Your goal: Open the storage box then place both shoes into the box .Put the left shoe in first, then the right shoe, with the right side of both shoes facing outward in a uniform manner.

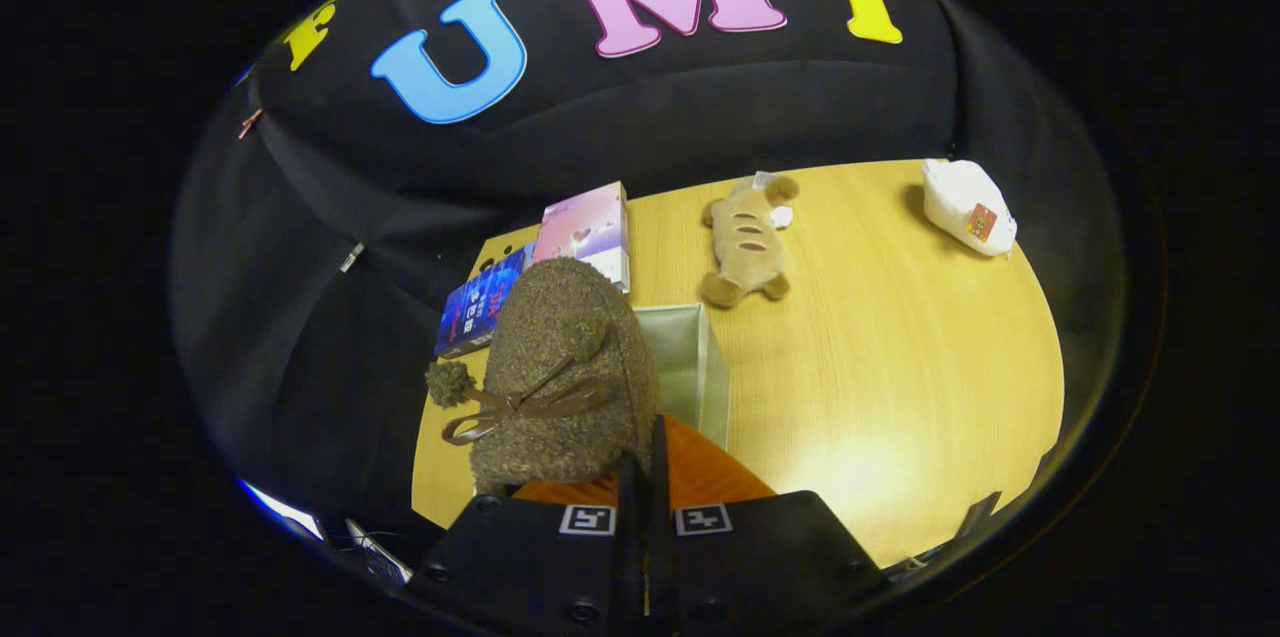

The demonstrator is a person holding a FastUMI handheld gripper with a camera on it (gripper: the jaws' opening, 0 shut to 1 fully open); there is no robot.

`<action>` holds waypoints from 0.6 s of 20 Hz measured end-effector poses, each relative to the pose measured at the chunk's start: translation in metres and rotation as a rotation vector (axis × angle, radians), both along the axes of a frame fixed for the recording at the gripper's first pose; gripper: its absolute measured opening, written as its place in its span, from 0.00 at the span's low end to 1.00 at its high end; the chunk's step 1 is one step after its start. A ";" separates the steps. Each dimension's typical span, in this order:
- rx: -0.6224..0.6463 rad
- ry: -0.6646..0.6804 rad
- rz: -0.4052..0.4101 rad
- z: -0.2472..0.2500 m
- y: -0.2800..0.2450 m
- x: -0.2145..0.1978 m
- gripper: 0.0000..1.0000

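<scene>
Shoe (560, 367), fuzzy brown with bow, hangs over the open storage box (690, 367) on the counter (900, 367). Hand-held gripper (645, 457) fingers pressed together, apparently pinching its rim. Soft, light, floppy: grip the stiffer collar.

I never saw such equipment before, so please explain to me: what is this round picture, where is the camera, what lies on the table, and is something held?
The camera rides on a hand-held gripper and looks forward along its two fingers. A person carries this tool; there is no robot arm. The fingers are pressed together on the edge of a fuzzy brown shoe with a bow, so the shoe is held. Just behind it stands a pale open box. On the wooden table also lie a plush toy, a white pouch, a pink carton and a blue packet.
</scene>
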State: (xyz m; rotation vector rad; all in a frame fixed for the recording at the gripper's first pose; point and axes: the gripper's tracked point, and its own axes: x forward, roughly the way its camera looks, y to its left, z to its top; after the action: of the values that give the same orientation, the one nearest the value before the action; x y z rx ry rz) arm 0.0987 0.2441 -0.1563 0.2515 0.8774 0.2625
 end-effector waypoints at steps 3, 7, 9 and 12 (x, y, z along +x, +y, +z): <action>-0.033 0.025 -0.014 -0.018 0.007 0.005 0.07; -0.066 0.058 -0.046 -0.038 0.009 0.013 0.08; -0.070 0.075 -0.045 -0.044 0.012 0.010 0.11; -0.036 0.096 -0.013 -0.045 0.022 -0.007 0.26</action>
State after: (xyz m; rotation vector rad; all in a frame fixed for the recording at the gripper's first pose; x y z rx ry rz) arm 0.0920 0.2658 -0.2015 0.2379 0.9746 0.2242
